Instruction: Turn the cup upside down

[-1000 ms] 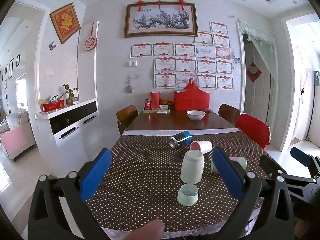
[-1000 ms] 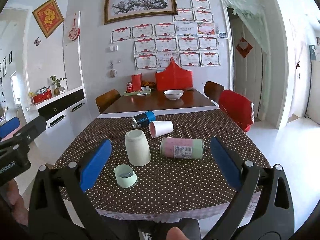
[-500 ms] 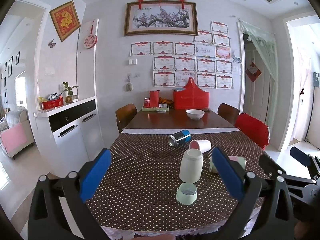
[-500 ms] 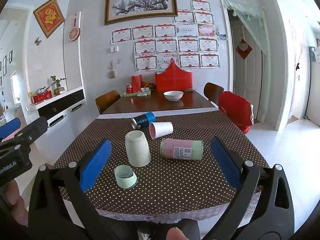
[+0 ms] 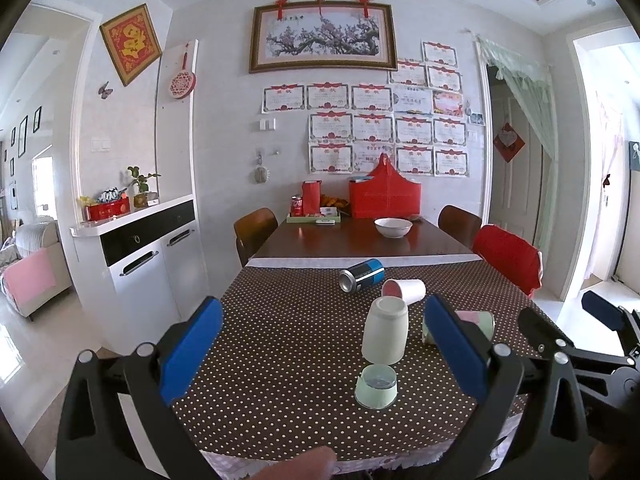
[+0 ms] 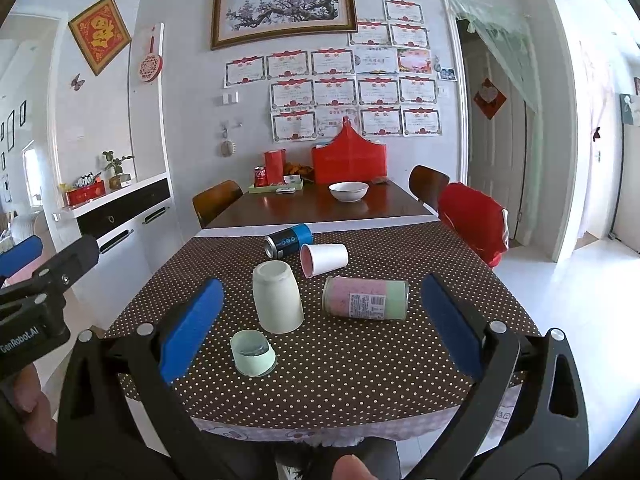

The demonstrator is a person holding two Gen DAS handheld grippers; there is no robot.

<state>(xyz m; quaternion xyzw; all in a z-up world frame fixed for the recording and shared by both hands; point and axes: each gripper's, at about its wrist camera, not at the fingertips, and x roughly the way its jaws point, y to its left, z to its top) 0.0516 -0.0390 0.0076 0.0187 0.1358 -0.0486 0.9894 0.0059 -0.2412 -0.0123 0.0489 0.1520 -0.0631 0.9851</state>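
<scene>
Both tongs hang released over the near edge of the brown polka-dot tablecloth [image 6: 360,376]: the left gripper [image 5: 320,344] and right gripper [image 6: 320,324] grip nothing, blue pads wide apart. The cream ceramic cup [image 6: 277,297] stands upside down, base up, on the cloth. Just nearer than the cup sits a small pale-green lid [image 6: 253,353]. Right of it lies a pink-and-green canister [image 6: 366,298]; beyond it, a tipped white paper cup [image 6: 325,259], then a blue can [image 6: 289,240]. Farther off, a white bowl [image 6: 348,191] rests on bare wood.
</scene>
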